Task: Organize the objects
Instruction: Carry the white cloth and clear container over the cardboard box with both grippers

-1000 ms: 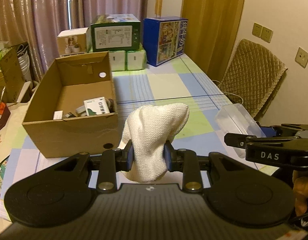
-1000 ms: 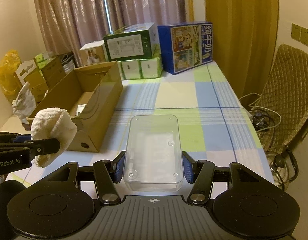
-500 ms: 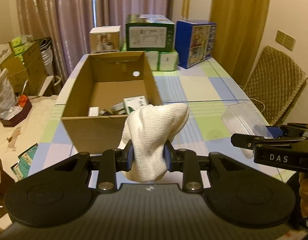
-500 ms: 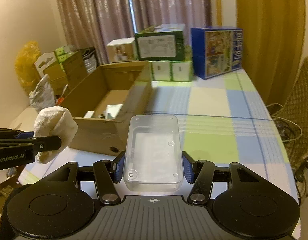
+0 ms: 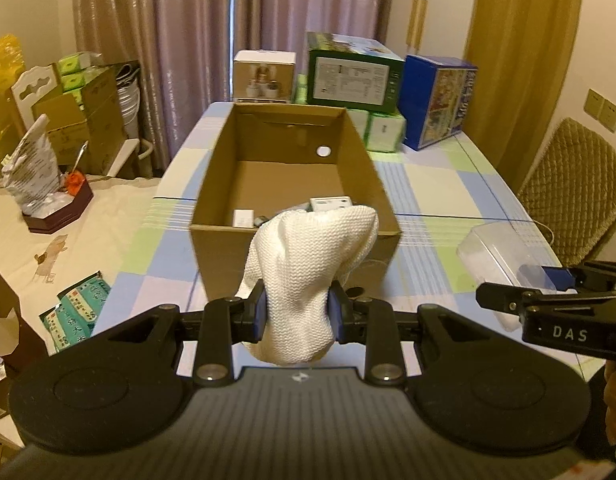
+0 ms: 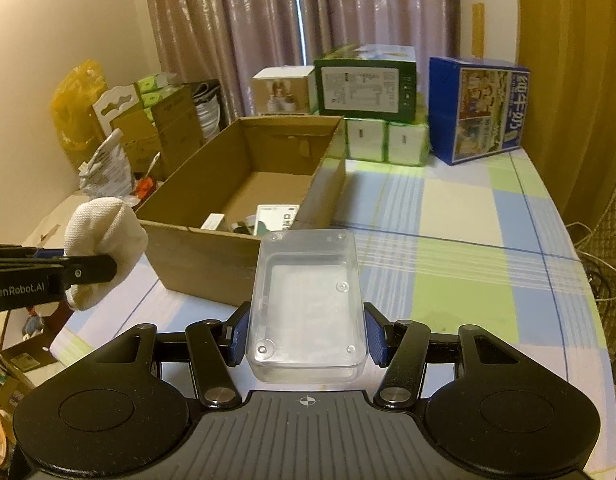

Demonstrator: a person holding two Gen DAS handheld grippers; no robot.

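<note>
Home room: curtains (image 5: pixel 180 40), checked tablecloth (image 6: pixel 447 220), quilted chair (image 5: pixel 567 192), stacked boxes (image 6: pixel 365 80).

White knit cloth (image 5: pixel 308 276); clear plastic box (image 6: pixel 306 304)

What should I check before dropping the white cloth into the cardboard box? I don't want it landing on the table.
1. Left hand-held gripper shut on white cloth: ok.
2. Cloth over cardboard box opening: not ok, it hangs before the near wall.
3. Room in box: ok, the far floor is bare.
4. Right hand-held gripper shut on clear plastic container: ok.
5. Right gripper out of the left's path: ok, it sits off to the side.
</note>
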